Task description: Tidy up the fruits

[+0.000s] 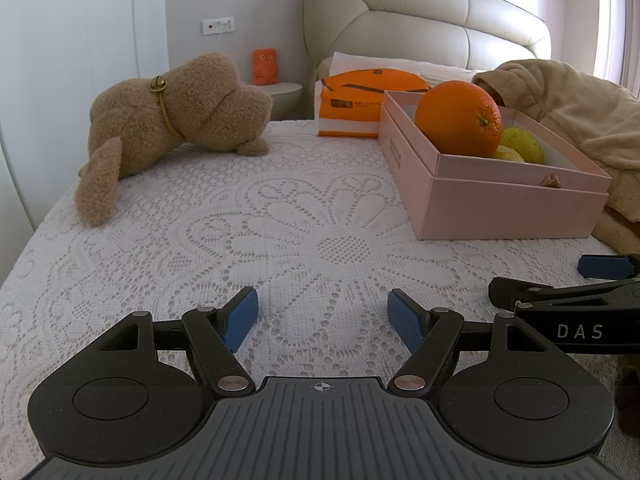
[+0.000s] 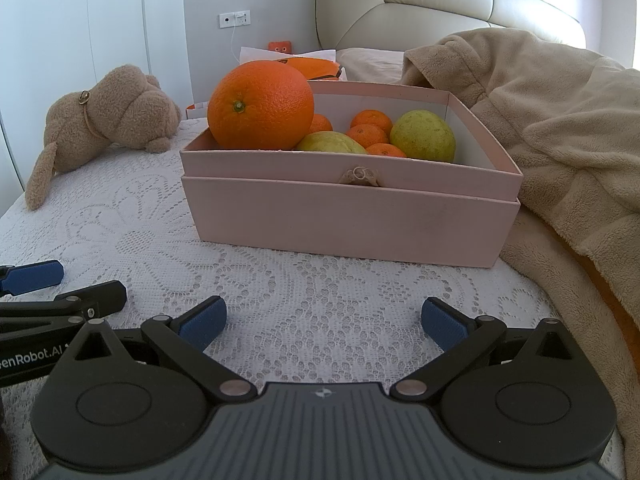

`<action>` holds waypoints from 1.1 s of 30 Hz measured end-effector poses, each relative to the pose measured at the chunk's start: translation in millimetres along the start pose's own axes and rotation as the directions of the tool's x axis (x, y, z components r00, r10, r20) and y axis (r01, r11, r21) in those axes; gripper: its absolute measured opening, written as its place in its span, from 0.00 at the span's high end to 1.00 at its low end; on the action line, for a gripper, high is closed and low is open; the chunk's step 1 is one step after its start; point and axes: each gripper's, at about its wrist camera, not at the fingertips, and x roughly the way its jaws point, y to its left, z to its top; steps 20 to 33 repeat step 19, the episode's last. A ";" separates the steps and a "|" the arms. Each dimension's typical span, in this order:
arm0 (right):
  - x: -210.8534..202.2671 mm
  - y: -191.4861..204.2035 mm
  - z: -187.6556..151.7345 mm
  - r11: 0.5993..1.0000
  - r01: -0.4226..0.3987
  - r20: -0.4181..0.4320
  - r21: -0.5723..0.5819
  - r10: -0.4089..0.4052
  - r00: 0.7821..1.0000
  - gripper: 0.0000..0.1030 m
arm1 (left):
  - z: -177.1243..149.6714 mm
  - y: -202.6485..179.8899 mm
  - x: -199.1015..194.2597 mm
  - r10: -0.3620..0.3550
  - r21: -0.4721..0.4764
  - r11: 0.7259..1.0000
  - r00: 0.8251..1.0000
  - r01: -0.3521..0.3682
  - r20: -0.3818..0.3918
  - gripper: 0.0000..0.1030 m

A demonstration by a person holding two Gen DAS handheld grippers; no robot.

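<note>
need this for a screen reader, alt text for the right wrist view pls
An open pink cardboard box on a white lace bedspread holds a large orange, small tangerines and green fruits; the open right gripper hovers before it.

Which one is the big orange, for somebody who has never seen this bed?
On the white lace bedspread stands an open pink box of fruit. The big orange sits at its front left corner, rising above the rim. It dwarfs the small mandarins and the yellow-green fruits beside it.

both wrist views low over bed, facing headboard; sharing pink box (image 1: 516, 204)
</note>
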 end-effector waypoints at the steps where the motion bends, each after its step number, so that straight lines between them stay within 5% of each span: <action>1: 0.0 0.0 0.0 1.000 0.000 0.000 0.000 0.000 1.000 0.00 | 0.0 -0.2 0.0 0.000 0.000 1.000 1.000 0.000 0.000 0.25; 33: -0.1 -0.1 -0.1 1.000 0.001 0.000 0.000 -0.001 1.000 0.00 | 0.5 0.0 0.2 0.002 0.005 1.000 1.000 -0.002 0.000 0.25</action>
